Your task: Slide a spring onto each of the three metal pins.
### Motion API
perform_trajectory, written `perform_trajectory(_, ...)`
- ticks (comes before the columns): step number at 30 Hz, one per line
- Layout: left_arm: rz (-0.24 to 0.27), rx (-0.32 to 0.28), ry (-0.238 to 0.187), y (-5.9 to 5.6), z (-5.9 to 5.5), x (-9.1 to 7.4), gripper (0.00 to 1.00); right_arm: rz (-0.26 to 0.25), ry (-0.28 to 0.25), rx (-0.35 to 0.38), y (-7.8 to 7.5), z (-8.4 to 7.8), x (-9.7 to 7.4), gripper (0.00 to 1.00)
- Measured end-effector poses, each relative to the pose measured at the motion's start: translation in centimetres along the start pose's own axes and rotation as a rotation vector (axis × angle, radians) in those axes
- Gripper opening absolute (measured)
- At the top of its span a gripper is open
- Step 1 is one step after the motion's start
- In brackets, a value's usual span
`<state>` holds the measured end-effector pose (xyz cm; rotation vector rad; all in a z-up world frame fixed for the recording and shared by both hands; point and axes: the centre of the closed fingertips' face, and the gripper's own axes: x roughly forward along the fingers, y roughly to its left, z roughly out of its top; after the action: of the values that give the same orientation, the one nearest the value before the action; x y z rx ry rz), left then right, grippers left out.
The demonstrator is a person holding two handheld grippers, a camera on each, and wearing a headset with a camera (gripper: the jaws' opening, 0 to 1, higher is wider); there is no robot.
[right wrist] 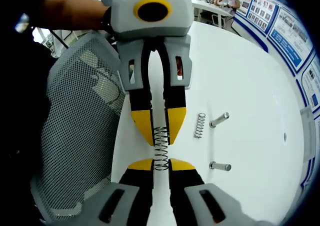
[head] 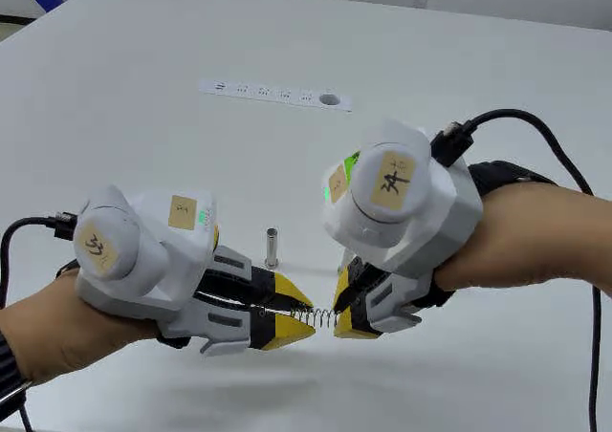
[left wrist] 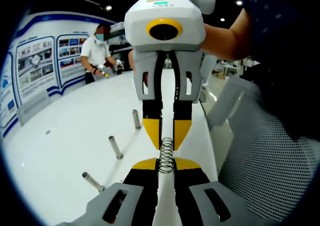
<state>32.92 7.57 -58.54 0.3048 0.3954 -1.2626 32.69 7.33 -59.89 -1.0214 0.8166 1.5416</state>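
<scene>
Left gripper [head: 304, 313] and right gripper [head: 340, 315]: each clamped on one end of a spring [head: 321, 315], at 5 o'clock from a pin [head: 272, 248]. Leaves all three pins [left wrist: 116, 147] bare. Looks like nothing done yet, three fittings to go.

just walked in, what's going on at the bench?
A person holds one spring spanning both handheld grippers: the left gripper and the right gripper each pinch an end, above the white table. The pins in view are bare, and a second spring lies loose beside them.
</scene>
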Motion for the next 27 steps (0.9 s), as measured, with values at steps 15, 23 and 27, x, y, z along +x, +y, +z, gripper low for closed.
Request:
perform_trajectory(15, 0.004, -0.003, -0.03, -0.2, 1.0, -0.4, 0.1, -0.005, -0.012, 0.018, 0.0, -0.3, -0.1, 0.12)
perform_trajectory(23, 0.006, -0.012, -0.014, -0.1, 0.5, -0.1, 0.1, -0.022, -0.062, 0.023, -0.4, 1.3, -1.7, 0.12)
perform_trajectory(27, 0.006, -0.016, -0.015, 0.0, 0.4, -0.1, 0.1, -0.023, -0.085, 0.019, -0.4, 2.3, -2.2, 0.12)
